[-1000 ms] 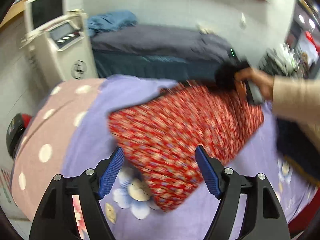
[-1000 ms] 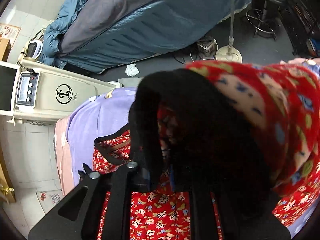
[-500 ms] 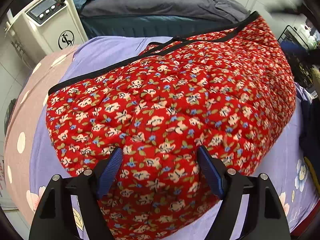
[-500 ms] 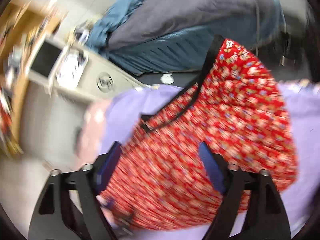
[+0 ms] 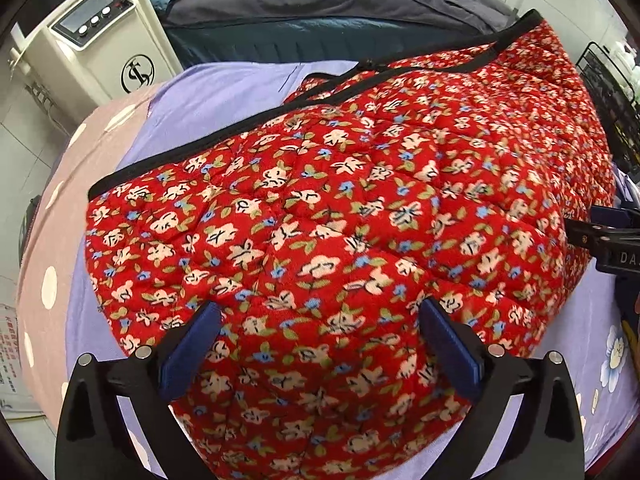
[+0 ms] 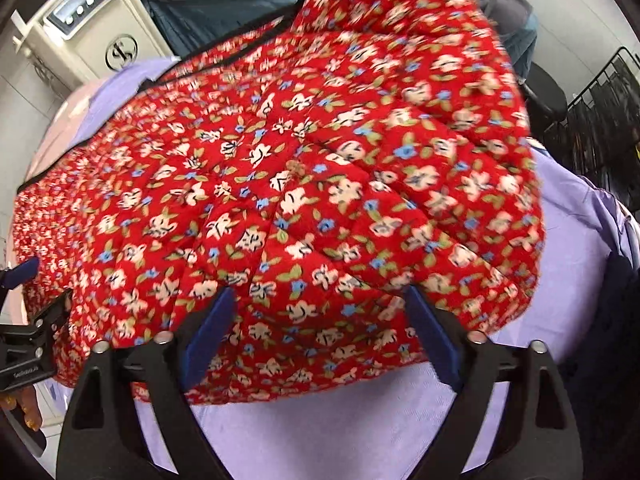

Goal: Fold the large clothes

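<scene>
Folding partway: red floral jacket (image 5: 340, 220) doubled on lilac bed sheet (image 5: 224, 92) | both grippers' jaws apart, empty | further folds left.

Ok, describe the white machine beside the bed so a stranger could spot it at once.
Start at the bed with the lilac sheet and the red floral quilted coat lying on it. Look past the bed's far left corner, where a pink dotted cover hangs. There stands the white machine: a boxy cabinet with a sloped screen, three round knobs and a black circled logo on its front.
</scene>
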Tool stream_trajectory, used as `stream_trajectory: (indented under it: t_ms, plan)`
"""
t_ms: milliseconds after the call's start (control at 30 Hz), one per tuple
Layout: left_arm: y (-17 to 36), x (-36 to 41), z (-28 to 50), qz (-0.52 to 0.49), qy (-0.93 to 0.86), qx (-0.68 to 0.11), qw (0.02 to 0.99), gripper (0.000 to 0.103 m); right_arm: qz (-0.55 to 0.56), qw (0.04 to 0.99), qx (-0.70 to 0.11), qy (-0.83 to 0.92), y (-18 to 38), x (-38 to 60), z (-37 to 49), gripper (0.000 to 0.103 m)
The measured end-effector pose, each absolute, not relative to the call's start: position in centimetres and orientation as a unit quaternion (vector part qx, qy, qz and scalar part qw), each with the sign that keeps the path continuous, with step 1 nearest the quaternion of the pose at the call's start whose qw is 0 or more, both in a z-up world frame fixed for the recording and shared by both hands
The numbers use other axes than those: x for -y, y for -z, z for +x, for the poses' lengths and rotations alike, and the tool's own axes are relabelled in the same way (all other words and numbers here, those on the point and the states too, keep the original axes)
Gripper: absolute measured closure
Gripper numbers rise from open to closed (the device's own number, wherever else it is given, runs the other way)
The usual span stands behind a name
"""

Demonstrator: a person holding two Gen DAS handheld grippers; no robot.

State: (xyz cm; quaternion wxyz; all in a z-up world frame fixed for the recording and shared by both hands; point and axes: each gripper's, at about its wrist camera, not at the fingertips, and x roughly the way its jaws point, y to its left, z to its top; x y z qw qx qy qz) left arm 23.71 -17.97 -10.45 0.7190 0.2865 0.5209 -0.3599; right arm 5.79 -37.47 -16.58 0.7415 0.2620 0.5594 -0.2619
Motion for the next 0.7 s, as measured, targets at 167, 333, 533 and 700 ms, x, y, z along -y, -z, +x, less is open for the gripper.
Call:
stream_trajectory:
  t_ms: [167,333,533,700]
  plan:
    - [11.9,20.1,26.0,0.283,0.342,-0.544,0.712,0.005,0.274,0.697,-0.606,0.268,19.0,39.5,8.1,0.006]
    - [13.1,22.4,27.8,0.289,0.323,-0.556,0.709,0.004,0.296,0.660,-0.636,0.271,20.8,41.7,10.0,0.004]
    - [13.3,23.3,28.4,0.288,0.309,-0.553,0.718,0.004,0.298,0.659,-0.637,0.266,21.3,42.2,12.3,0.004]
    - [12.5,21.6,26.9,0.277,0.333,-0.525,0.733,0.004,0.289,0.686,-0.614,0.261,21.0,41.0,8.8,0.004]
